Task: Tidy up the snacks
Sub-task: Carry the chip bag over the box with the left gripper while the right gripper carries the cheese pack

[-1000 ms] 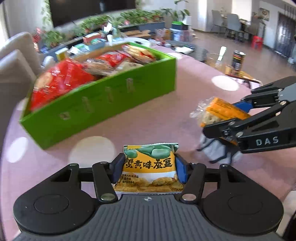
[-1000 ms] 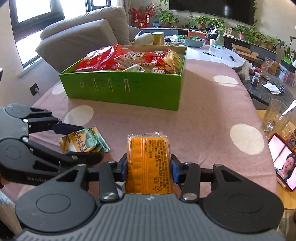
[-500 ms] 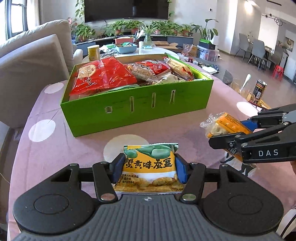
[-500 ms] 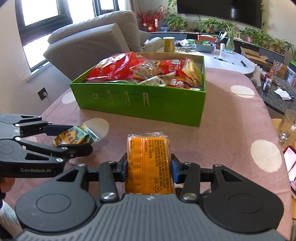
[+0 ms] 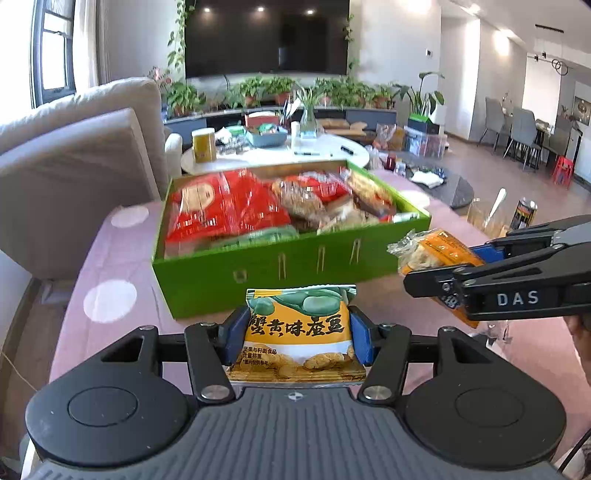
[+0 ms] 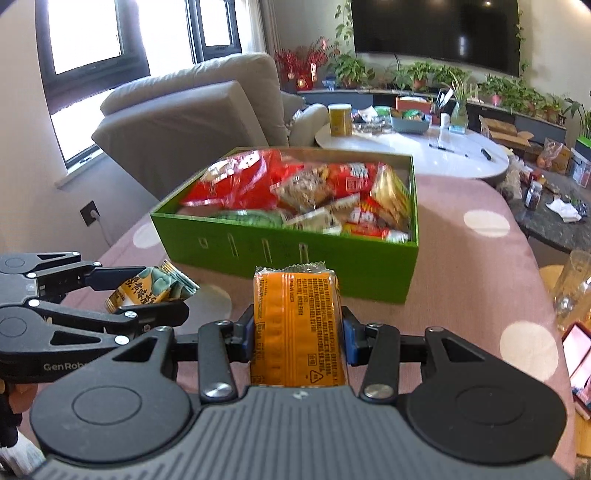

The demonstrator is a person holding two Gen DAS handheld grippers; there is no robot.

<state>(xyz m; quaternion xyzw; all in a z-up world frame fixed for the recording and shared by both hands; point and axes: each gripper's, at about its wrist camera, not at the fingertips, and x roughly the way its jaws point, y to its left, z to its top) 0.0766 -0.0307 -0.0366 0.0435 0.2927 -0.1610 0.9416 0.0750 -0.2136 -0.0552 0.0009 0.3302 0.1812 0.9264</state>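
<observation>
Tablecloth (image 5: 122, 266), pink with pale round dots, covers the work surface across the middle of both views. Behind it I see a grey sofa (image 6: 207, 107) at upper left, a white round table (image 6: 413, 149) crowded with small items, a row of potted plants and a dark screen (image 5: 266, 35) on the far wall. A drinking glass (image 6: 572, 284) stands at the right edge of the right wrist view, with a lit phone screen (image 6: 580, 365) just below it.

My left gripper (image 5: 297, 334) sits at bottom centre of its own view, angled down toward the cloth, its blue pads clamped on the yellow-green snack packet (image 5: 299, 328). The packet is upright between the pads, printed face to the camera, clear of the cloth as far as I can judge.

My right gripper (image 6: 299, 332) holds the same pose in its view and is clamped on the orange snack packet (image 6: 297, 325), which stands on end with its printed back showing. In the left wrist view this gripper enters from the right edge, the packet's clear crimped end sticking out past its tips.

Both packets are held short of the green box (image 6: 295, 254), which lies in mid-frame ahead of each gripper. The box is open-topped and already heaped with red, gold and clear-wrapped snacks (image 5: 229, 206); its contents are motion-blurred.
</observation>
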